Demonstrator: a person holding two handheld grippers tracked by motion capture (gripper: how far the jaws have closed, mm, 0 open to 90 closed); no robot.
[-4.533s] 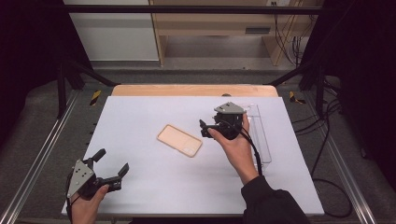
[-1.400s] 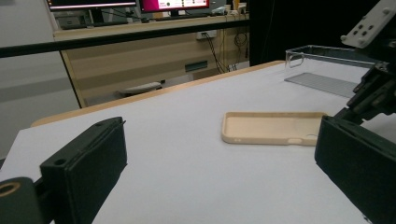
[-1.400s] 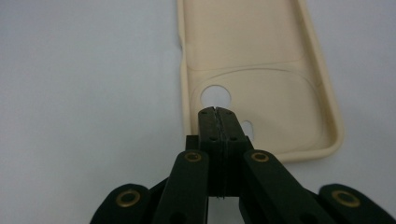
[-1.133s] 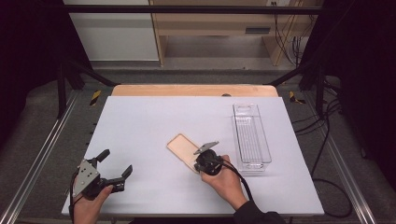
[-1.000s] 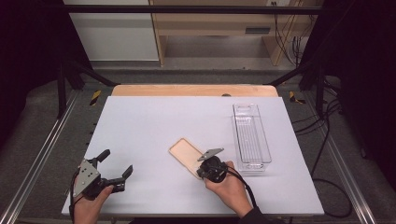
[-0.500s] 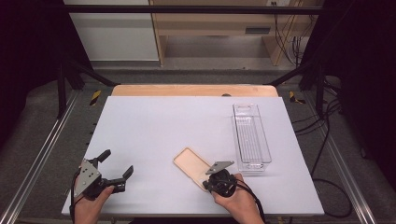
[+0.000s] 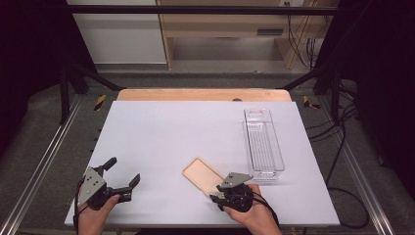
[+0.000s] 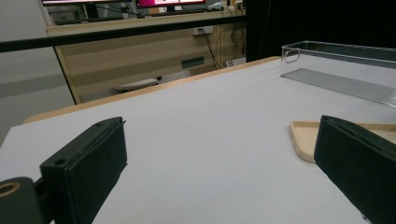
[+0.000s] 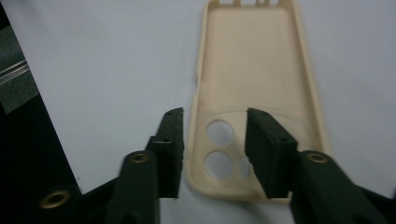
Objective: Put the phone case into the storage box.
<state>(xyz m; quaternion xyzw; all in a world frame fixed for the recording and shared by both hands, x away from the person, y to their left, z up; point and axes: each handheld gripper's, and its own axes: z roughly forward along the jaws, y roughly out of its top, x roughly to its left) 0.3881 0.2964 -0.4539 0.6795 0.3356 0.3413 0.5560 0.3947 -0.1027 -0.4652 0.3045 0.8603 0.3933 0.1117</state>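
Note:
A beige phone case (image 7: 199, 175) lies hollow side up on the white table (image 7: 161, 132), near the front edge. My right gripper (image 7: 218, 196) sits at the case's near end, by the camera holes. Its jaws have just been opening and now stand open. In the right gripper view, the right gripper (image 9: 212, 116) straddles the rim of the phone case (image 9: 252, 60), one jaw outside it and one over the inside, neither pad pressing. My left gripper (image 7: 124, 170) rests open and holding nothing at the front left. From the left gripper (image 8: 222, 123) the phone case (image 8: 306, 135) lies off to the right.
A long clear plastic tray (image 7: 247, 142) stands lengthwise at the right of the table, just beyond my right hand; the clear tray (image 8: 336, 46) also shows far right in the left gripper view. A wooden strip (image 7: 195, 94) runs along the far edge.
My right gripper, shut on the case, dragged it toward the front edge and a little right, then opened its jaws off it. The left gripper has stayed put.

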